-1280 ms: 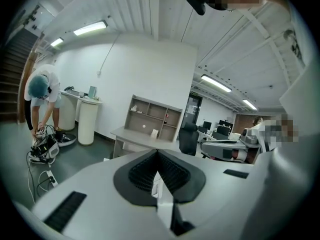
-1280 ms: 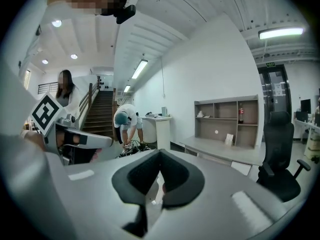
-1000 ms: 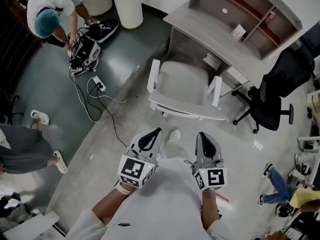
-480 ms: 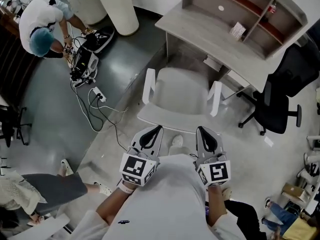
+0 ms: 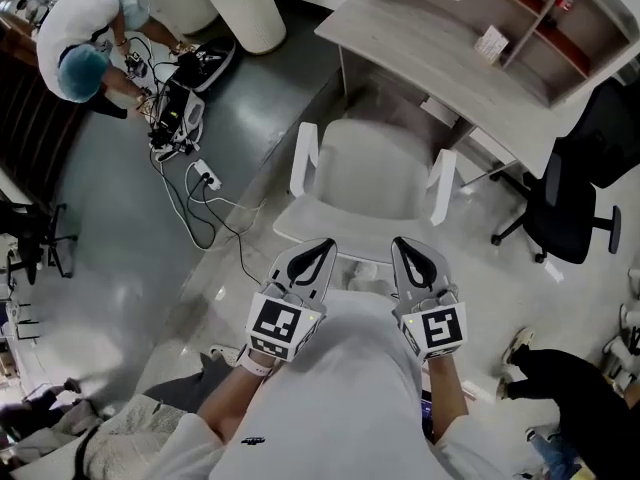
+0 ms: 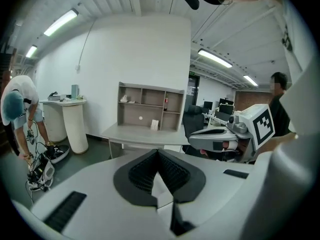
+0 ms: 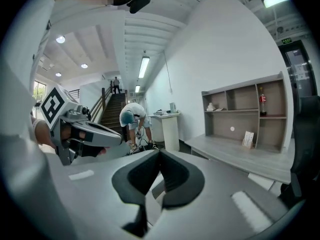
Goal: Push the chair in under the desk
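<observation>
Directly ahead of both sets of jaws: chair (image 5: 372,173), white, two upright armrests, seat turned toward the desk (image 5: 430,53), back edge nearest the jaws. It stands out on the open floor (image 5: 150,268). The front of the seat lies close to the desk's near edge but most of it is uncovered, so the push is judged hardly begun. Left gripper (image 5: 320,250): jaws together, nothing between them, tips at the left part of the chair's back edge; no view settles whether they touch it. Right gripper (image 5: 404,250): jaws likewise together and empty, tips at the right part of the same edge, contact equally uncertain. The two grippers sit side by side and point the same way. This pairing is judged deliberate, since closed jaws make blunt pushers and one on each side of the back should drive the chair straight rather than let it swing. Beyond the chair, farther from the jaws: desk, grey top, open knee space beneath, with a shelf unit (image 5: 520,13) standing on its far side. Right of the right jaws and beyond them: black office chair (image 5: 575,208), beside the desk's end, near enough to the path to be judged worth watching. Left of the left jaws, well apart: cables (image 5: 200,193) trailing over the dark floor, a person (image 5: 85,43) crouched over equipment, and a white pedestal (image 5: 250,8).
</observation>
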`<control>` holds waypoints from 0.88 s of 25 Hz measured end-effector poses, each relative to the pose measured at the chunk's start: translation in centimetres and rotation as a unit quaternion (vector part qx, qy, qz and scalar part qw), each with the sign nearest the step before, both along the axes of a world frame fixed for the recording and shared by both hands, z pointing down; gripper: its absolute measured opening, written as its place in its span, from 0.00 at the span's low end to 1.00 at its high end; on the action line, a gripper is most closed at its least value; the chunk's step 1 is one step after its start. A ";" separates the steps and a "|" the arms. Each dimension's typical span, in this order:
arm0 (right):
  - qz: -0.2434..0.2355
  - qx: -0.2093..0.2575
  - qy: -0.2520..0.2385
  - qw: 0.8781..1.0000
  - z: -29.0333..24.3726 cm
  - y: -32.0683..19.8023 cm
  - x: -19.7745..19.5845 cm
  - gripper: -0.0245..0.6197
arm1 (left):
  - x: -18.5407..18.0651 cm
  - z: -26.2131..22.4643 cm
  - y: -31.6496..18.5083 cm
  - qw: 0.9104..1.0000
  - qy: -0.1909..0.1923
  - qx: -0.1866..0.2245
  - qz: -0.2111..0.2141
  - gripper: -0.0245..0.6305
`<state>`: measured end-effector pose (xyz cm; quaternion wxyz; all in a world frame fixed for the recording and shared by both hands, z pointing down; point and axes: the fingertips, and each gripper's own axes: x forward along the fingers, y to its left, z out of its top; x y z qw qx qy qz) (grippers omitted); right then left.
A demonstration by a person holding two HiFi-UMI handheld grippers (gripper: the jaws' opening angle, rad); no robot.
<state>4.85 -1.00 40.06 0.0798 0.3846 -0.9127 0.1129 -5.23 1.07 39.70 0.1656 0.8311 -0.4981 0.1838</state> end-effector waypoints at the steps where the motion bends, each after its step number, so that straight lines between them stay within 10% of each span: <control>1: -0.001 -0.007 0.000 1.000 0.4 -0.1 0.1 0.05 | 0.1 0.3 -0.2 1.000 -0.005 -0.003 0.006 0.05; 12: -0.044 -0.032 0.029 0.998 3.0 0.7 -0.8 0.07 | 0.4 5.9 -0.1 0.991 -0.074 -0.070 0.089 0.05; 16: -0.078 -0.051 0.044 0.995 4.3 1.1 -1.7 0.21 | 1.1 7.7 0.5 0.985 -0.086 -0.091 0.118 0.05; 22: -0.125 -0.076 0.081 0.986 7.1 1.9 -2.7 0.27 | 1.5 11.0 0.9 0.968 -0.124 -0.126 0.176 0.21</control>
